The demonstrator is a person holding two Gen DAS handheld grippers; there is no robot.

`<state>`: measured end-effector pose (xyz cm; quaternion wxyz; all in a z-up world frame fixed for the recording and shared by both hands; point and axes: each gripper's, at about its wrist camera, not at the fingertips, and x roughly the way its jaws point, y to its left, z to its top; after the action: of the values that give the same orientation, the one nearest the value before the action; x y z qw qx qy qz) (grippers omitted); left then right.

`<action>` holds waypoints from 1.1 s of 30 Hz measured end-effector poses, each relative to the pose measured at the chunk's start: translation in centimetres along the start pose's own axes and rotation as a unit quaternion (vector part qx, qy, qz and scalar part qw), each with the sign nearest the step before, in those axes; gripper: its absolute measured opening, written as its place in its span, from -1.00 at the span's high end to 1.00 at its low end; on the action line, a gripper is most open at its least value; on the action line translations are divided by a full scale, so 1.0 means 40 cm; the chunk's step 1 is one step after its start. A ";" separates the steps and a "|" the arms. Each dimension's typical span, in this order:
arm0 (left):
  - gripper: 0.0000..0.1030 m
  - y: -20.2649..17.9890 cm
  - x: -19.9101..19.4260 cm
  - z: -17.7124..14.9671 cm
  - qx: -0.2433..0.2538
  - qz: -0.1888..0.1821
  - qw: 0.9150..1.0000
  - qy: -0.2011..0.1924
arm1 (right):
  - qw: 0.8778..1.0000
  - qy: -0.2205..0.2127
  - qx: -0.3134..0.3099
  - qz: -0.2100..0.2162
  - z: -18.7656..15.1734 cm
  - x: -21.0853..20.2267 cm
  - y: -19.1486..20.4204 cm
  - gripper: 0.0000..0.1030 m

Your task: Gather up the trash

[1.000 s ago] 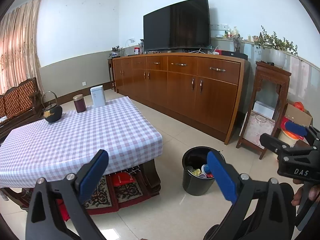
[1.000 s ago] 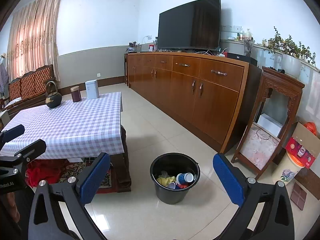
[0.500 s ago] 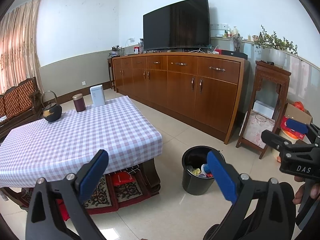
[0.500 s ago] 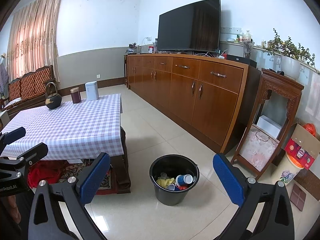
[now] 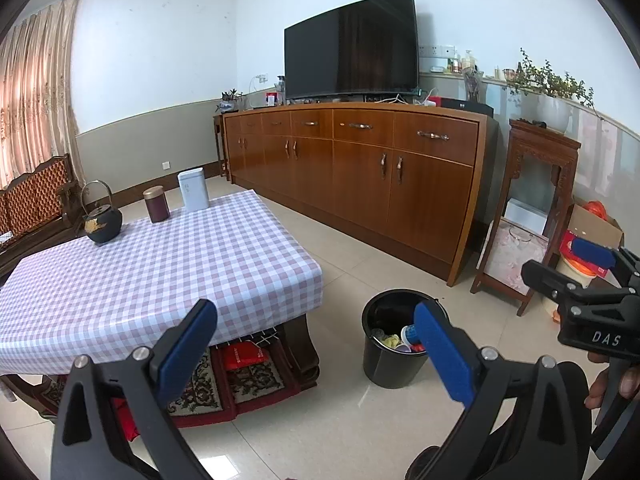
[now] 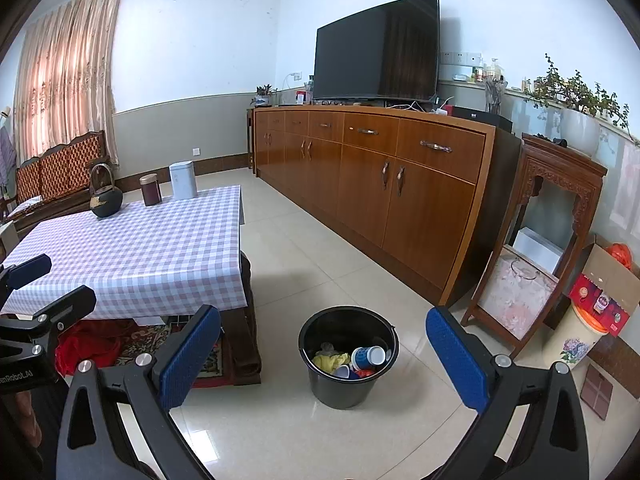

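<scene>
A black bin [image 6: 347,360] stands on the tiled floor beside the table; it also shows in the left wrist view [image 5: 394,342]. It holds trash: a yellow crumpled piece [image 6: 330,361], a blue and red paper cup [image 6: 368,357] and other scraps. My left gripper [image 5: 316,350] is open and empty, raised over the floor near the table's corner. My right gripper [image 6: 323,350] is open and empty, above and short of the bin. Each gripper shows at the edge of the other's view: the right one [image 5: 568,264], the left one [image 6: 48,280].
A low table with a checked cloth [image 5: 152,264] carries a black kettle [image 5: 103,222], a brown tin [image 5: 156,209] and a white tin [image 5: 193,189]. A long wooden cabinet [image 6: 372,184] with a TV [image 6: 378,64], a carved stand [image 6: 532,240] and cardboard boxes [image 6: 604,292] line the wall.
Both grippers stay open and nearly still. The right wrist view has shifted slightly, with the bin a touch lower in frame.
</scene>
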<state>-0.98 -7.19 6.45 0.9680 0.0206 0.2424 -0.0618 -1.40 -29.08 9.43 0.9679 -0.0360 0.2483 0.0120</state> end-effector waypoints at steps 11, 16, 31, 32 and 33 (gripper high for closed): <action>-0.94 -0.005 -0.002 -0.003 -0.003 -0.002 1.000 0.002 | 1.000 0.002 0.002 -0.001 -0.001 0.001 -0.003 -1.00; -0.94 -0.001 -0.002 -0.003 -0.004 -0.005 1.000 0.002 | 1.000 0.002 0.002 0.000 -0.002 0.000 -0.003 -1.00; -0.95 -0.001 0.010 -0.012 0.001 -0.029 0.999 0.014 | 1.000 0.002 0.004 0.000 -0.006 0.000 0.000 -1.00; -0.95 -0.003 0.011 -0.014 0.003 -0.032 0.999 0.015 | 1.000 0.003 0.003 0.000 -0.006 0.000 0.000 -1.00; -0.95 -0.004 0.010 -0.015 0.005 -0.035 0.999 0.014 | 1.000 0.003 0.003 0.000 -0.006 0.000 0.000 -1.00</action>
<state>-0.93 -7.33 5.73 0.9615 0.0179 0.2565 -0.0966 -1.52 -29.12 9.20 0.9674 -0.0330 0.2509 0.0114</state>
